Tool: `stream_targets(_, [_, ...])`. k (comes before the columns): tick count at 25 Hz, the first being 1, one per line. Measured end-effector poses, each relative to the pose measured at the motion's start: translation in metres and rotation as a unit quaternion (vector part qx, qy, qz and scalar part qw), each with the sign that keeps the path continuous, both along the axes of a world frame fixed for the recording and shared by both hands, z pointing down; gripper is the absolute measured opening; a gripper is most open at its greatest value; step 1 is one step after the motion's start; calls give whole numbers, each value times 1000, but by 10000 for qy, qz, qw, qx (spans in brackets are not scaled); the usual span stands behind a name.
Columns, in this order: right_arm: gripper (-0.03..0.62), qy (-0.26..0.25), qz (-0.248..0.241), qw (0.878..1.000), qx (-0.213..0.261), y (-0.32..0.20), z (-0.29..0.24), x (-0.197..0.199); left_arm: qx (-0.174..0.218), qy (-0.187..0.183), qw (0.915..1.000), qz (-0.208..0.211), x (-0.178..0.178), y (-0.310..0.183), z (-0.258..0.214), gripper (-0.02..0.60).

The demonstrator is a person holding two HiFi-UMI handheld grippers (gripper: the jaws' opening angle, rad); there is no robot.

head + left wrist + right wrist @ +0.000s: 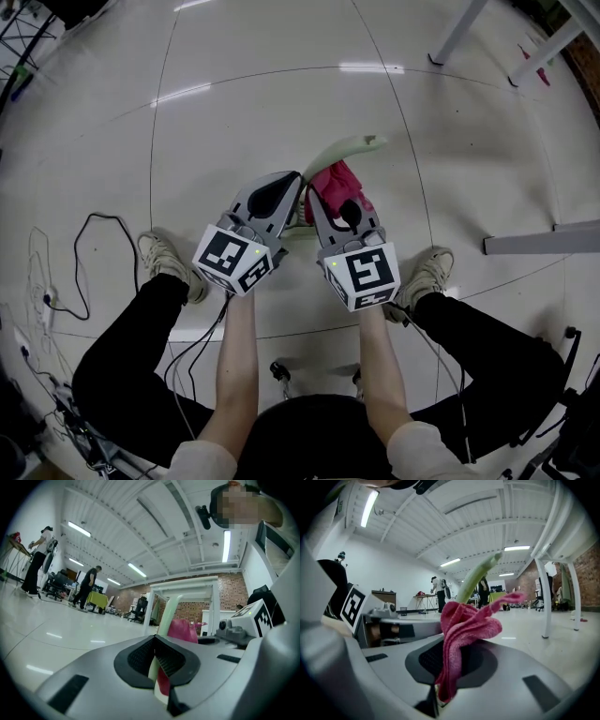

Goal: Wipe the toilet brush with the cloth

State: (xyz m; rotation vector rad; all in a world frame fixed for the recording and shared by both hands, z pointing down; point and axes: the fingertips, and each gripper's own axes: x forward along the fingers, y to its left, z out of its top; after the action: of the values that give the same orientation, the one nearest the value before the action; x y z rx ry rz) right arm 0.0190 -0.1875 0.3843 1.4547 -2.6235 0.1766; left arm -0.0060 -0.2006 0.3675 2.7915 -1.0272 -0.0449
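In the head view both grippers are held side by side above the floor. My left gripper (296, 190) is shut on the pale green toilet brush handle (349, 147), which curves away to the upper right. In the left gripper view the handle (168, 615) rises out of the closed jaws. My right gripper (323, 202) is shut on a pink cloth (338, 182) that bunches against the handle. In the right gripper view the cloth (461, 629) stands up from the closed jaws, and the handle (476, 580) rises behind it. The brush head is hidden.
A person's legs and shoes (161, 259) flank the grippers. Black cables (82, 253) lie on the floor at the left. White table legs (457, 33) stand at the upper right and a white bar (541, 244) at the right. People stand far off (87, 587).
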Motion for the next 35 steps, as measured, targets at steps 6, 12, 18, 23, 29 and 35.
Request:
stream_targets(6, [32,-104,-268,9971,-700,4,66,-16,131,-138,9998,87,2,1,0,6])
stream_targets(12, [32,-191,-131,9941,-1055,7,97,-15,85,-140,9998,113,1,5,3,6])
stream_targets(18, [32,-555,846,9905,-934,32,69,14,67,147,9989,-443,-32,0,-7,6])
stream_targets(23, [32,-358,400,9874,-1487,63,98,-44,-161,206,9956,-903,-62,2,-3,6])
stream_targets(29, [32,118,696,9772,-2000,41,127,-66,-287,320,9918,-1207,-92,6,0,6])
stream_targets(35, [32,-34,730,9830,-1687,22,100,-69,-430,433,9884,-1392,-108,3,15,6])
